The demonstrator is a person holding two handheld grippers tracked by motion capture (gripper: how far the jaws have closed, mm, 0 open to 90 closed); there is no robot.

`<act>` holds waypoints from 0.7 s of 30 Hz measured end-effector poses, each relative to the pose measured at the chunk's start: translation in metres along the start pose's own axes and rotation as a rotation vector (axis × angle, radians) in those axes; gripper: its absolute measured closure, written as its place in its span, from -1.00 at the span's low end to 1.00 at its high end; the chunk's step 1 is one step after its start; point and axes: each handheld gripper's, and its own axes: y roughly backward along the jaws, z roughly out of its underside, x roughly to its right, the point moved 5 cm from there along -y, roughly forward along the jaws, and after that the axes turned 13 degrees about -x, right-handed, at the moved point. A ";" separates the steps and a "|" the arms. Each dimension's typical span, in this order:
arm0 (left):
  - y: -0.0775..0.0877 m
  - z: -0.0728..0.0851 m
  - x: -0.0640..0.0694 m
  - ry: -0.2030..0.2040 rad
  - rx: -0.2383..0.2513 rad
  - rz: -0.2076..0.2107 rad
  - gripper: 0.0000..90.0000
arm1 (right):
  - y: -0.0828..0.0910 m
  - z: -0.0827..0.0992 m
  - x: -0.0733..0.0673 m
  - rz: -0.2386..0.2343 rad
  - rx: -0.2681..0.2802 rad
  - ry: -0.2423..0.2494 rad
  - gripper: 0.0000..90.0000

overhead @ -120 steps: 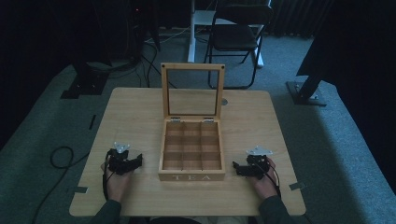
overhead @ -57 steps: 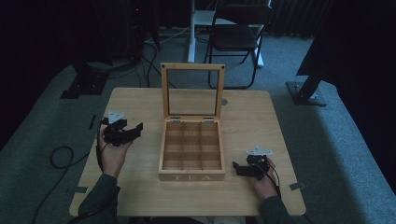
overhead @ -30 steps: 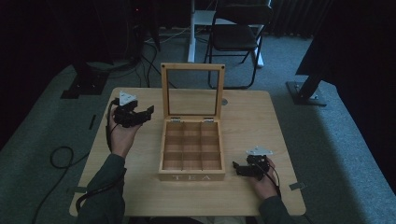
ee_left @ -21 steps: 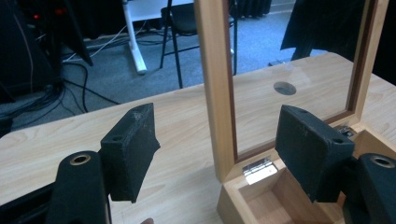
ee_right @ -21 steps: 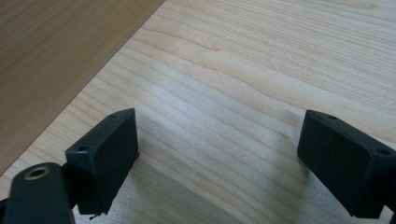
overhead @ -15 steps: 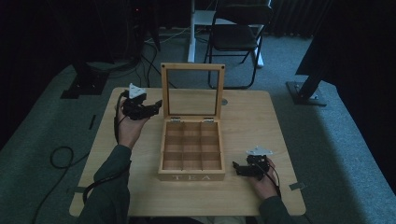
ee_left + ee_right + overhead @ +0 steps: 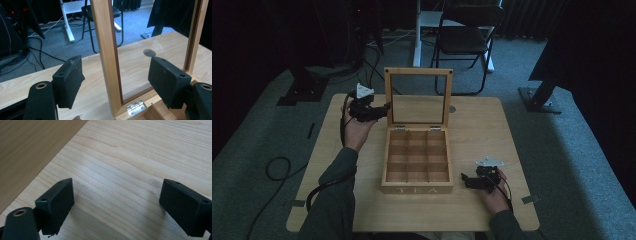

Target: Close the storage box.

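Box: the square light-wood tea box [image 7: 417, 162] with a grid of empty compartments sits at the middle of the pale wooden table [image 7: 492, 125], its front face lettered TEA toward you.
Lid: the wooden-framed lid with a clear pane [image 7: 417, 97] stands upright on the far edge of the box, held by two small metal hinges [image 7: 136, 108].
Left claw: your left claw [image 7: 379, 111] is at the left upright of the lid frame [image 7: 106, 50]; its jaws stand wide apart with the upright between them, neither pad touching the wood as far as I can tell.
Right claw: your right claw [image 7: 468, 181] rests low on the table just right of the box's near right corner, jaws apart over bare wood [image 7: 125, 170], holding nothing.
Step in hand: I judge you're set to take the lid by its left upright and swing it down shut.
Where to hold: grip the wooden frame only, fairly high on the upright for leverage; keep the pads off the pane.
How it'll handle: the frame looks stiff and light; the varnished wood may be slick, so close squarely on it. The pane looks fragile, and the hinges small.
Risk: an empty box is likely light and could slide or tip as you pull the lid; your right claw is near enough to steady it.
Pace: lower the lid slowly; don't let it drop.
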 end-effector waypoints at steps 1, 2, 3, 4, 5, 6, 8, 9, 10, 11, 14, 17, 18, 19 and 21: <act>0.000 -0.001 0.000 0.003 0.002 0.003 -0.38 | 0.000 0.000 0.000 0.000 0.000 0.000 -0.73; -0.001 -0.003 0.000 0.005 0.002 0.005 -0.38 | 0.000 0.000 0.000 0.000 0.000 0.000 -0.73; -0.001 -0.004 0.000 0.004 0.001 0.000 -0.38 | 0.000 0.000 0.000 0.000 0.000 0.000 -0.73; -0.002 -0.006 -0.001 0.003 -0.001 -0.002 -0.38 | 0.000 0.000 0.000 0.000 0.000 0.000 -0.73; -0.002 -0.007 -0.001 0.006 -0.001 0.001 -0.39 | 0.000 0.000 0.000 0.000 0.000 0.000 -0.73; -0.002 -0.009 -0.002 0.007 -0.001 -0.001 -0.39 | 0.000 0.000 0.000 0.000 0.000 0.000 -0.73; -0.003 -0.012 -0.004 0.015 -0.002 -0.002 -0.39 | 0.000 0.000 0.000 0.000 0.000 0.000 -0.73; -0.003 -0.013 -0.005 0.020 -0.001 -0.002 -0.39 | 0.000 0.000 0.000 0.000 0.000 0.000 -0.73; -0.004 -0.014 -0.006 0.023 -0.002 -0.003 -0.39 | 0.000 0.000 0.000 0.000 0.000 0.000 -0.73; -0.004 -0.015 -0.006 0.025 -0.003 -0.006 -0.40 | 0.000 0.000 0.000 0.000 0.000 0.000 -0.73; -0.007 -0.016 -0.008 0.038 -0.008 -0.007 -0.41 | 0.000 0.000 0.000 0.000 0.000 0.000 -0.73; -0.011 -0.017 -0.009 0.042 -0.019 -0.009 -0.41 | 0.000 0.000 0.000 0.000 0.000 0.000 -0.73; -0.013 -0.018 -0.010 0.044 -0.020 -0.008 -0.41 | 0.000 0.000 0.000 0.000 0.000 0.000 -0.73; -0.015 -0.019 -0.010 0.044 -0.023 -0.009 -0.41 | 0.000 0.000 0.000 0.000 0.000 0.000 -0.73; -0.019 -0.020 -0.011 0.037 -0.033 -0.015 -0.41 | 0.000 0.000 0.000 0.000 0.000 0.000 -0.73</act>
